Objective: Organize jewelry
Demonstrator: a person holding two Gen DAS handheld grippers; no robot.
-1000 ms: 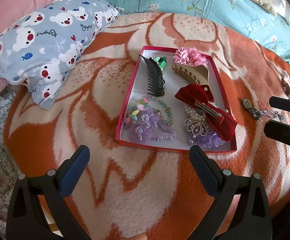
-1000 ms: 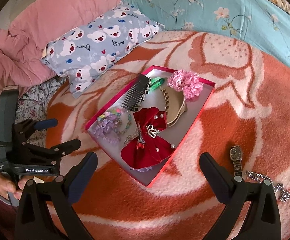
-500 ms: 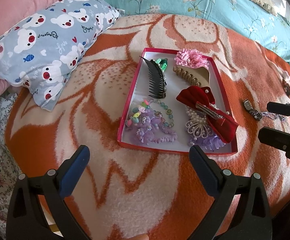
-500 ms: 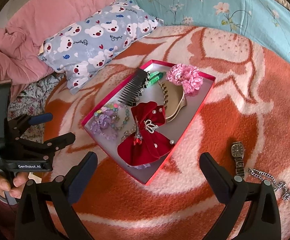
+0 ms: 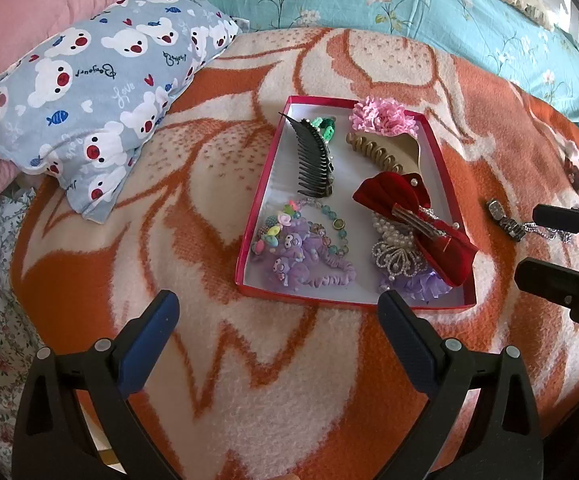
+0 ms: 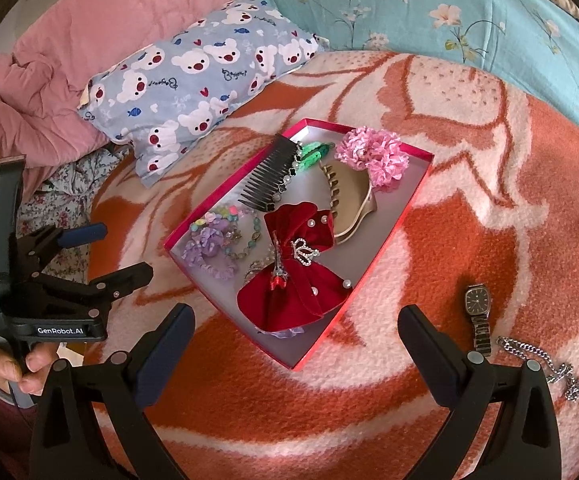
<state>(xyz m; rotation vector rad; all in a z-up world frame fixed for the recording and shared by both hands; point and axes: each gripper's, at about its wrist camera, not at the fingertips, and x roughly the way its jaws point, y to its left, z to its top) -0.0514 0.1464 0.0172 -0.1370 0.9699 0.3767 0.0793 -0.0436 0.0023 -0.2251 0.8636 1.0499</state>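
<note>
A shallow red box [image 5: 254, 216] [image 6: 389, 236] lies on the orange and white blanket. It holds a black comb [image 5: 313, 160], a gold claw clip [image 6: 349, 200], a pink flower [image 6: 373, 156], a red velvet bow [image 6: 293, 280], beads and purple scrunchies [image 5: 301, 256]. A wristwatch [image 6: 478, 312] and a silver chain [image 6: 545, 364] lie on the blanket right of the box. My left gripper [image 5: 277, 332] is open and empty, short of the box's near edge. My right gripper [image 6: 295, 340] is open and empty over the box's near corner, left of the watch.
A bear-print pillow [image 5: 89, 72] lies left of the box, with a pink quilt [image 6: 49, 72] behind it. A teal floral pillow [image 5: 389, 4] runs along the back. A small red trinket [image 5: 575, 170] sits far right on the blanket. The blanket drops off at the left.
Both grippers have drifted slightly, so the box sits a little further right and lower in the left view. Both stay open and empty. Nothing on the blanket has moved.
</note>
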